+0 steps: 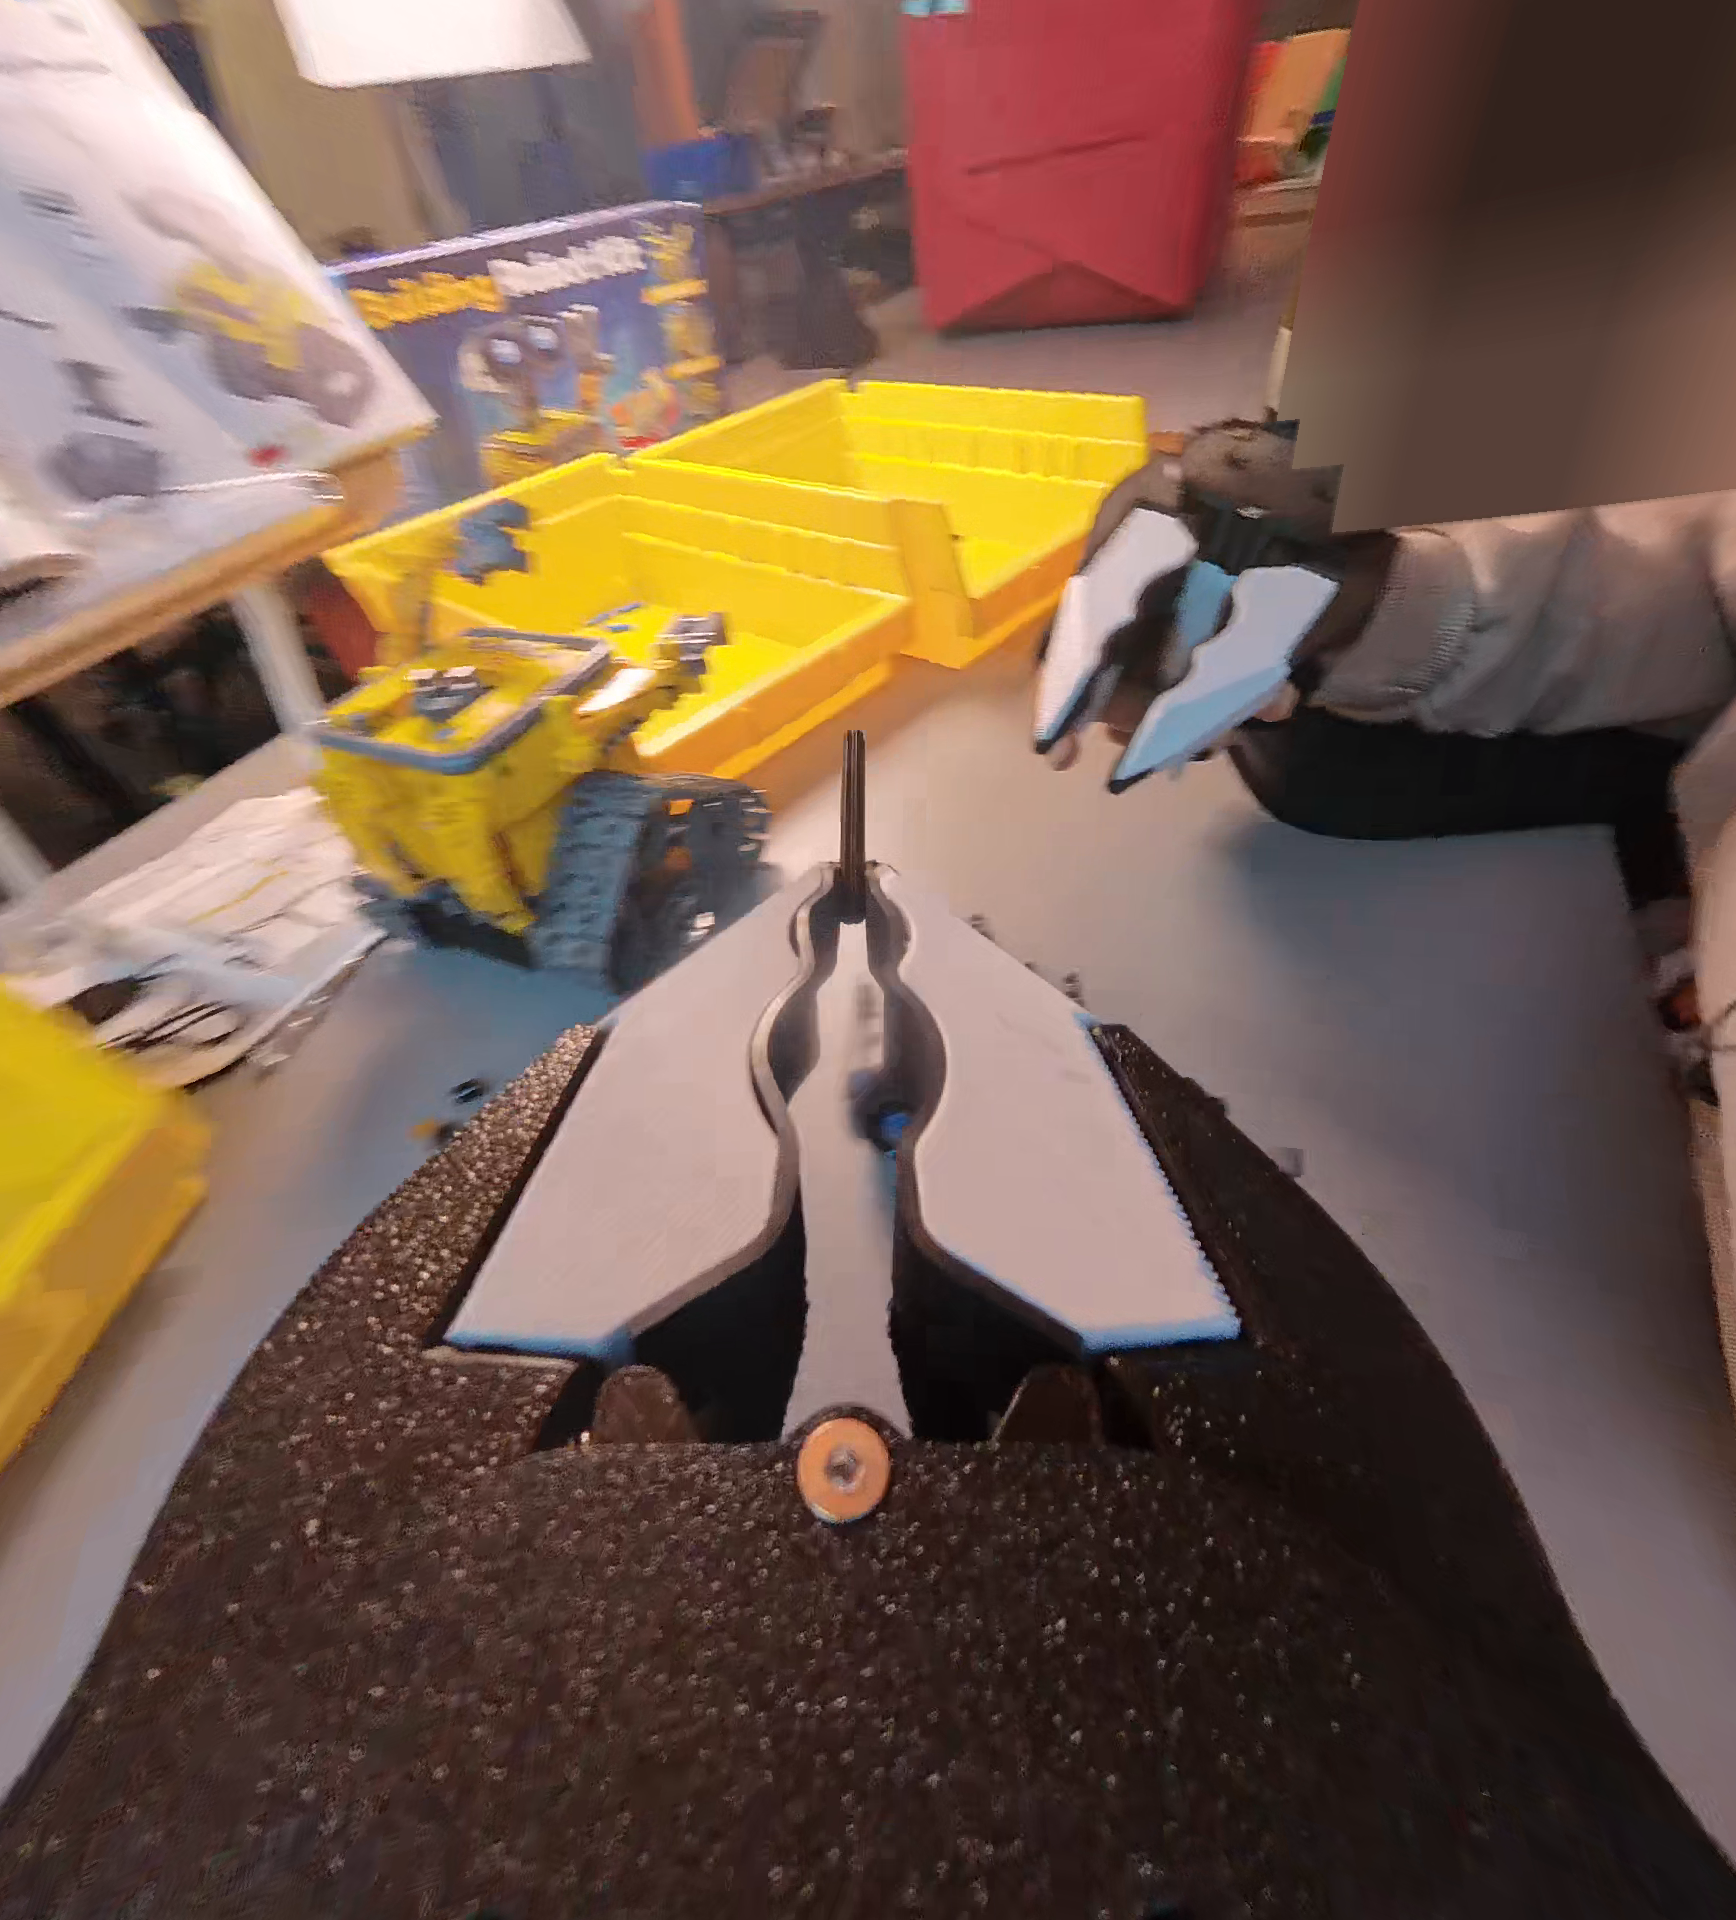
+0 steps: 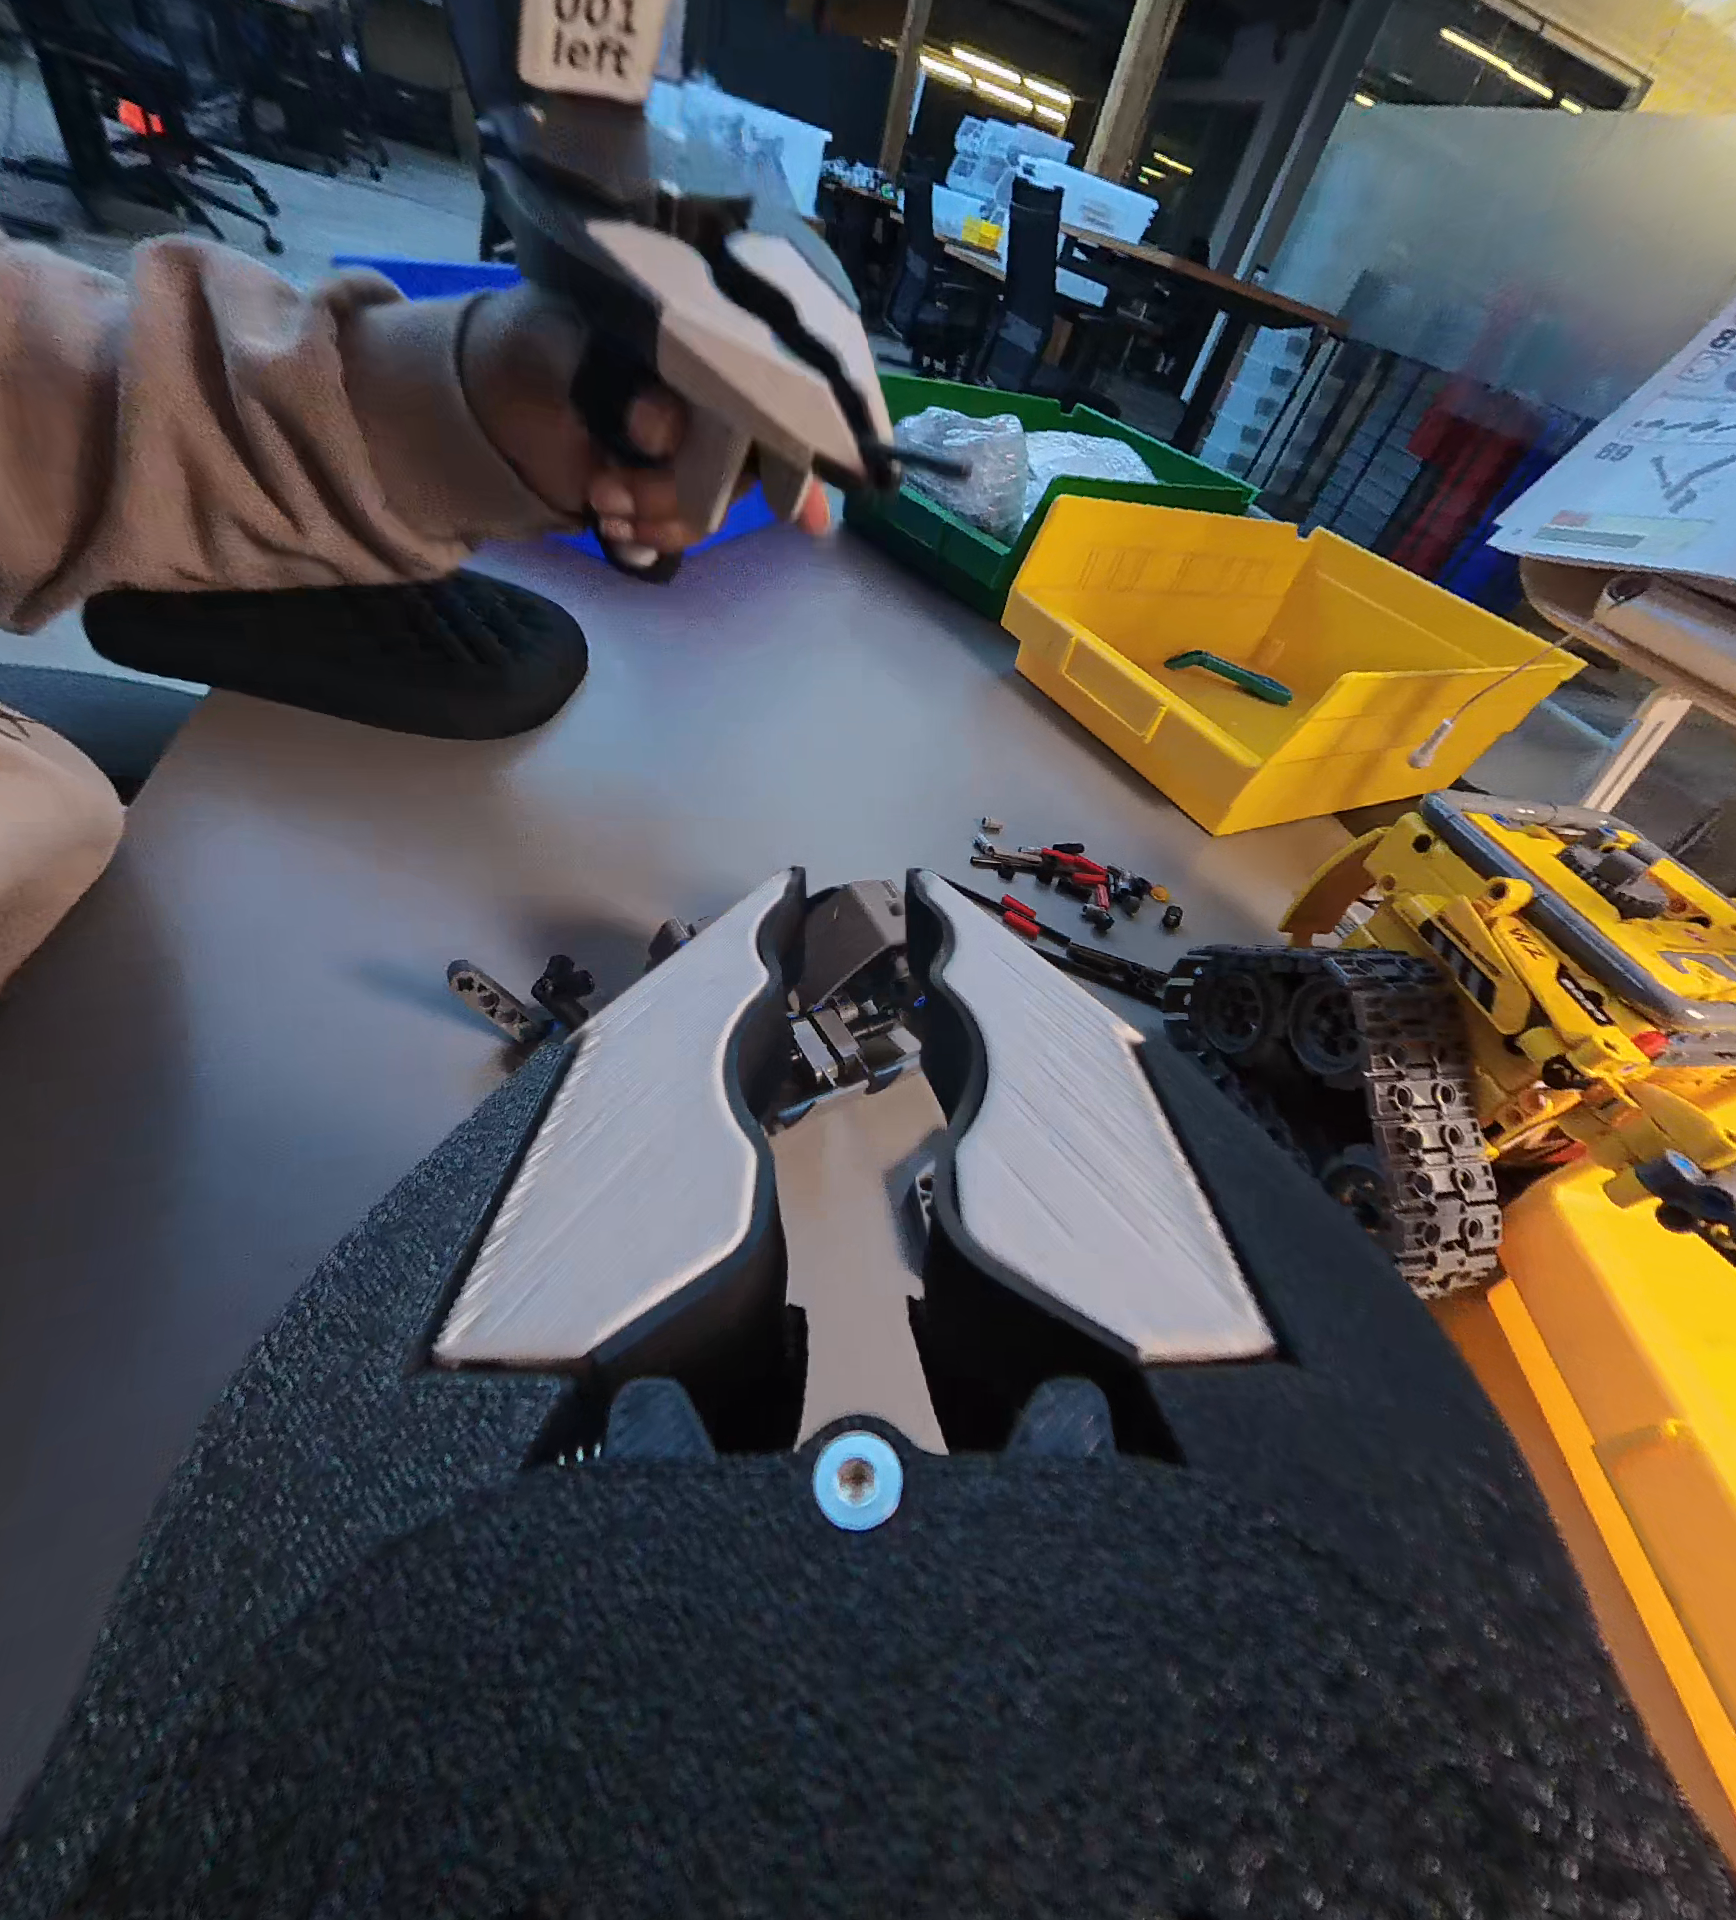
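Note:
My left gripper (image 1: 851, 885) is shut on a thin black axle rod (image 1: 851, 810) that sticks out past its tips, above the grey table (image 1: 1259, 1039). It also shows in the right wrist view (image 2: 869, 468), raised at the upper left with the rod (image 2: 931, 462). My right gripper (image 2: 856, 896) is shut on a grey brick assembly (image 2: 853, 935) held between its fingertips. In the left wrist view it (image 1: 1144, 717) hangs above the table to the right. A yellow tracked toy vehicle (image 1: 531, 769) stands left of the rod and shows at the right in the right wrist view (image 2: 1518, 987).
Several small red and black parts (image 2: 1072, 883) and black pieces (image 2: 521, 997) lie on the table. A yellow bin (image 2: 1259, 665) holds a green piece (image 2: 1228, 675). A green bin (image 2: 1134, 457) holds bags. Yellow bins (image 1: 843, 540), a set box (image 1: 552, 343) and a booklet (image 1: 95, 312) stand behind. One gripper's finger ends stand about 11 cm off the other's. Both grippers' tips are roughly 20 cm from the yellow tracked toy vehicle (image 1: 531, 769).

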`<state>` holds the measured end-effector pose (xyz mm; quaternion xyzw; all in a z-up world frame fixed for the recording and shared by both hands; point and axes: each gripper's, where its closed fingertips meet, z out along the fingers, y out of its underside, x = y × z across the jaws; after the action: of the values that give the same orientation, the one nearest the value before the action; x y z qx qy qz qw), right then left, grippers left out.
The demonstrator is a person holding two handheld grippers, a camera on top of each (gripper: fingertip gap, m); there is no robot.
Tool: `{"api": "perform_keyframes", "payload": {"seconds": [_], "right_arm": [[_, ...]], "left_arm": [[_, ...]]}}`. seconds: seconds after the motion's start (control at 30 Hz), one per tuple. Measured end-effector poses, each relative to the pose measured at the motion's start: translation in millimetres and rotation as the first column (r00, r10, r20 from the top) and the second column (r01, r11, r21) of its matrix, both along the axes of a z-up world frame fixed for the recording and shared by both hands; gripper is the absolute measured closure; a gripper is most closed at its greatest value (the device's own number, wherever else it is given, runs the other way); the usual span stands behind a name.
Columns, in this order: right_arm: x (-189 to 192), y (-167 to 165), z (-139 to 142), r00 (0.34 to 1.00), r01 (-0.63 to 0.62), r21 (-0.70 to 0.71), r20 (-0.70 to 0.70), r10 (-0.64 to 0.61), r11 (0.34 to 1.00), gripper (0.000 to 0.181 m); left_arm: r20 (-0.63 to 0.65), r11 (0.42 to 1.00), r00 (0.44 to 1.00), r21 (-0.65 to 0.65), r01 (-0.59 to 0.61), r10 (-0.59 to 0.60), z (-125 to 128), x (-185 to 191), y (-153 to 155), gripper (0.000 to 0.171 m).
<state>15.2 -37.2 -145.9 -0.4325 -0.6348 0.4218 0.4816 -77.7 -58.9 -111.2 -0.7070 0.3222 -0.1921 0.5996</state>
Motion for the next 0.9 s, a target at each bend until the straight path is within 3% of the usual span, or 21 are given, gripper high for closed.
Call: {"api": "perform_keyframes", "payload": {"seconds": [0.07, 0.13, 0.2, 0.23, 0.27, 0.3, 0.37, 0.47, 0.6, 0.7, 0.8, 0.9], "right_arm": [[0.9, 2.2, -2.1, 1.000, 0.009, 0.002, 0.010, -0.009, 1.000, 0.162], [0.8, 2.7, -7.1, 0.999, 0.011, 0.009, 0.036, -0.012, 1.000, 0.162], [0.0, 1.0, -12.5, 0.998, 0.003, 0.016, 0.059, -0.004, 1.000, 0.163], [-0.8, 0.4, -15.3, 0.997, 0.000, 0.018, 0.074, -0.001, 1.000, 0.162], [-1.8, 0.2, -18.2, 0.996, -0.001, 0.022, 0.088, -0.001, 1.000, 0.163], [-2.8, -0.1, -21.0, 0.995, -0.003, 0.026, 0.101, 0.001, 1.000, 0.163], [-4.8, -0.6, -24.7, 0.993, -0.007, 0.029, 0.118, 0.003, 1.000, 0.163], [-6.1, 0.8, -28.2, 0.991, 0.005, 0.030, 0.132, -0.009, 1.000, 0.163], [-5.0, 9.1, -37.3, 0.985, 0.042, 0.023, 0.167, -0.045, 0.999, 0.163], [-3.3, 15.0, -44.2, 0.979, 0.064, 0.011, 0.193, -0.065, 0.998, 0.163], [-3.1, 17.4, -45.2, 0.979, 0.070, 0.001, 0.194, -0.068, 0.998, 0.163], [-4.1, 19.0, -46.2, 0.978, 0.072, -0.006, 0.195, -0.070, 0.997, 0.163]], "left_arm": [[-0.035, 0.981, 0.981, 0.040, -0.191, 0.193, 20.6, -51.8, -9.1, 0.169], [-0.104, 0.917, 0.911, 0.052, -0.396, 0.399, 37.9, -121.0, -32.1, 0.169], [-0.247, 0.810, 0.785, -0.005, -0.587, 0.568, 38.8, -201.2, -69.3, 0.168], [-0.346, 0.735, 0.692, -0.008, -0.678, 0.634, 35.7, -244.5, -92.0, 0.169], [-0.445, 0.667, 0.609, -0.036, -0.744, 0.656, 26.2, -284.2, -116.9, 0.169], [-0.518, 0.595, 0.565, -0.127, -0.794, 0.642, 9.2, -317.0, -142.4, 0.168], [-0.602, 0.459, 0.565, -0.340, -0.821, 0.565, -32.1, -358.6, -187.4, 0.168], [-0.731, 0.319, 0.537, -0.434, -0.842, 0.422, -81.6, -394.1, -232.3, 0.168], [-0.806, 0.297, 0.547, -0.477, -0.827, 0.227, -121.1, -393.3, -248.9, 0.168], [-0.818, 0.326, 0.533, -0.454, -0.829, 0.216, -123.6, -393.6, -241.6, 0.158], [-0.806, 0.342, 0.493, -0.385, -0.857, 0.328, -99.5, -400.4, -231.2, 0.144], [-0.723, 0.428, 0.451, -0.234, -0.873, 0.523, -48.6, -394.0, -201.2, 0.135]]}}
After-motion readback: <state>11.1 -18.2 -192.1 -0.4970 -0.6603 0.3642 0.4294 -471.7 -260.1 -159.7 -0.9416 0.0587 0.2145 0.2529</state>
